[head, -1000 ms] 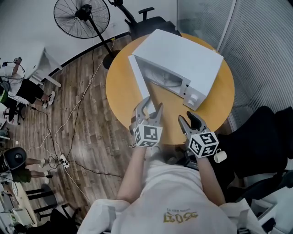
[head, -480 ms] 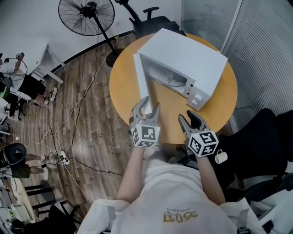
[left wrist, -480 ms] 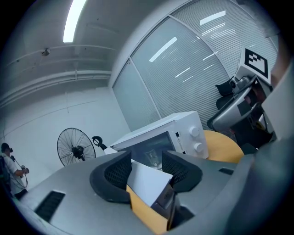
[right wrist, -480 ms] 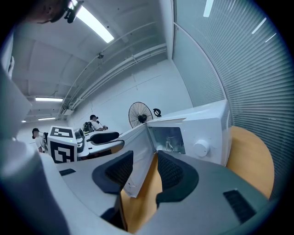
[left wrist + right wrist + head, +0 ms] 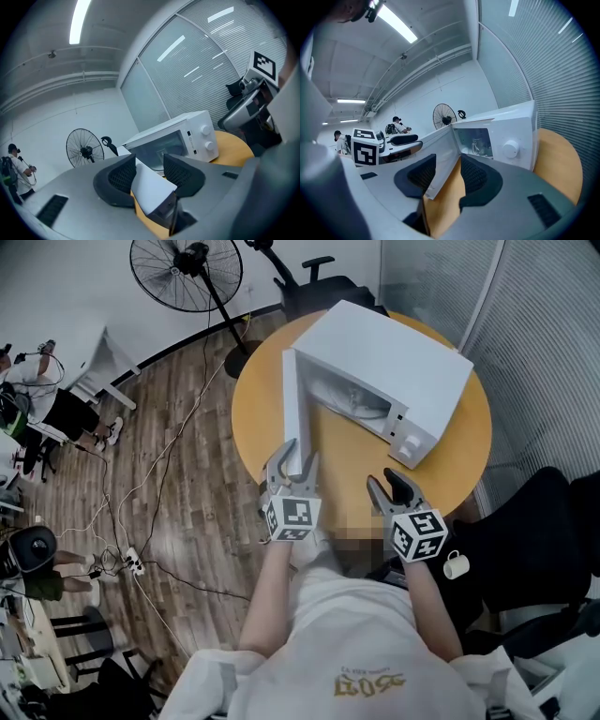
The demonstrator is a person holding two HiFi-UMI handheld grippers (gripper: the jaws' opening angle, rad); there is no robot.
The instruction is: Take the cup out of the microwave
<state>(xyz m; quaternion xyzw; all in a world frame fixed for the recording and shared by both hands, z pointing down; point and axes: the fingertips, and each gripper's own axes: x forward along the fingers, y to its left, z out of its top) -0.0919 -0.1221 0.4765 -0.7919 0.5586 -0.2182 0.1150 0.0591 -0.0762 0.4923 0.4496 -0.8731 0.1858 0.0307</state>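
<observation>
On the round table (image 5: 450, 451): white microwave (image 5: 394, 357) stands with its door (image 5: 292, 409) swung wide.
Left gripper (image 5: 293, 457): jaws, just closing, pinch the door's free edge.
Right gripper (image 5: 394, 486): spread and empty, near the table's rim.
Cup (image 5: 477, 146): sits inside the cavity, untouched.
Progress: opening looks done; reaching in, grasping and lifting out remain.

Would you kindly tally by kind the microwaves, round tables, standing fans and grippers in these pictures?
microwave: 1
round table: 1
standing fan: 1
grippers: 2, the left gripper, whose jaws have just been closing with the microwave door between them, and the right gripper
Total: 5
</observation>
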